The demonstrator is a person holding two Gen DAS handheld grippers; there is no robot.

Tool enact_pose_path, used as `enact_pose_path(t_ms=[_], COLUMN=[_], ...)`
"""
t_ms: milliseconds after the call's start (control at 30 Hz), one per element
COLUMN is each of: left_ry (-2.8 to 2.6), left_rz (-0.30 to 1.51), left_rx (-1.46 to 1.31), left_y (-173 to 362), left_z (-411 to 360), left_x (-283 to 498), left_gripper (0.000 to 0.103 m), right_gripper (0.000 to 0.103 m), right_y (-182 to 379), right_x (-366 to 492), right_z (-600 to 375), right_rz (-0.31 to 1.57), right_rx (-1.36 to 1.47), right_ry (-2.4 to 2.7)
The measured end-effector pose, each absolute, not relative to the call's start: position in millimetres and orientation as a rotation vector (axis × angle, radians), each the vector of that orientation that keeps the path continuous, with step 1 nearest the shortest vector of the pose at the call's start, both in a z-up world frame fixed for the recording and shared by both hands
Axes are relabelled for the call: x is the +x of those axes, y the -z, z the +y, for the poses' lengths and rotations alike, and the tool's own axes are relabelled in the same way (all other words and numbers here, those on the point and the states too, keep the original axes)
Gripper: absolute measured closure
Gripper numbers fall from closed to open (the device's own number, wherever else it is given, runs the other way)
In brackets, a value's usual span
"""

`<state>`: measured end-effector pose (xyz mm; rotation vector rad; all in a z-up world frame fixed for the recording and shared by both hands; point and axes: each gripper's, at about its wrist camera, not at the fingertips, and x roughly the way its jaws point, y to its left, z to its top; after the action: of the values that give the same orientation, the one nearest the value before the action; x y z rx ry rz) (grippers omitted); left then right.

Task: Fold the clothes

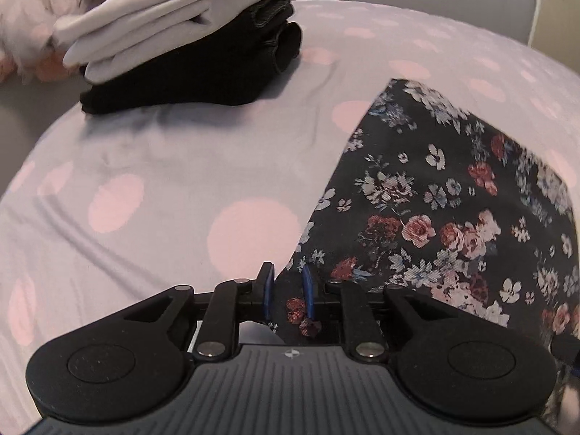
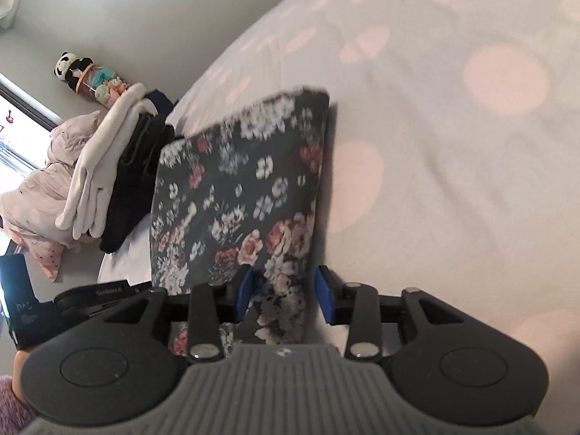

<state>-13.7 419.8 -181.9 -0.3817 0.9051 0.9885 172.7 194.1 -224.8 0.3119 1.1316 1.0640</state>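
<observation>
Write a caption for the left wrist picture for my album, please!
Left tongs pinch the flowery dark cloth on a spotty bedsheet, beside folded clothes.

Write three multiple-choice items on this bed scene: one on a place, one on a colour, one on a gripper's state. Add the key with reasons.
1. Where does the white folded garment lie?
A. on top of the black folded garment
B. under the floral garment
C. on the floor

2. What colour are the big dots on the bedsheet?
A. green
B. pink
C. black

3. How does the left gripper stand?
A. wide open over bare sheet
B. out of view
C. closed on an edge of the floral garment

Key: 1 A, the white folds sit stacked on the black ones. 2 B, pale pink rounds cover the sheet. 3 C, floral cloth is pinched between its blue pads.
</observation>
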Motion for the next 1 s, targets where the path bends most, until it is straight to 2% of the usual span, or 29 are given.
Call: enact_pose_path(t_ms=[133, 200, 367, 700, 1000], left_ry=[-0.966, -0.955, -0.925, -0.634, -0.32], left_rz=[0.896, 0.891, 0.878, 0.94, 0.998], left_rx=[-0.411, -0.426, -0.465, -0.557, -0.536], left_y=[183, 184, 186, 181, 179], left_z=[424, 426, 431, 399, 337], left_x=[-16, -17, -20, -13, 18], left_gripper=[0.084, 0.084, 0.085, 0.085, 0.085], right_gripper=[0.061, 0.067, 0.091, 0.093, 0.093], right_y=[225, 221, 206, 146, 152], right_x=[174, 175, 181, 185, 216], right_z=[207, 212, 203, 152, 62], right_rz=[1.123, 1.124, 1.155, 1.134, 1.172], right_rx=[0.293, 0.275, 0.37, 0.36, 0.27], right_ry=[-1.089, -1.084, -1.075, -1.02, -0.826])
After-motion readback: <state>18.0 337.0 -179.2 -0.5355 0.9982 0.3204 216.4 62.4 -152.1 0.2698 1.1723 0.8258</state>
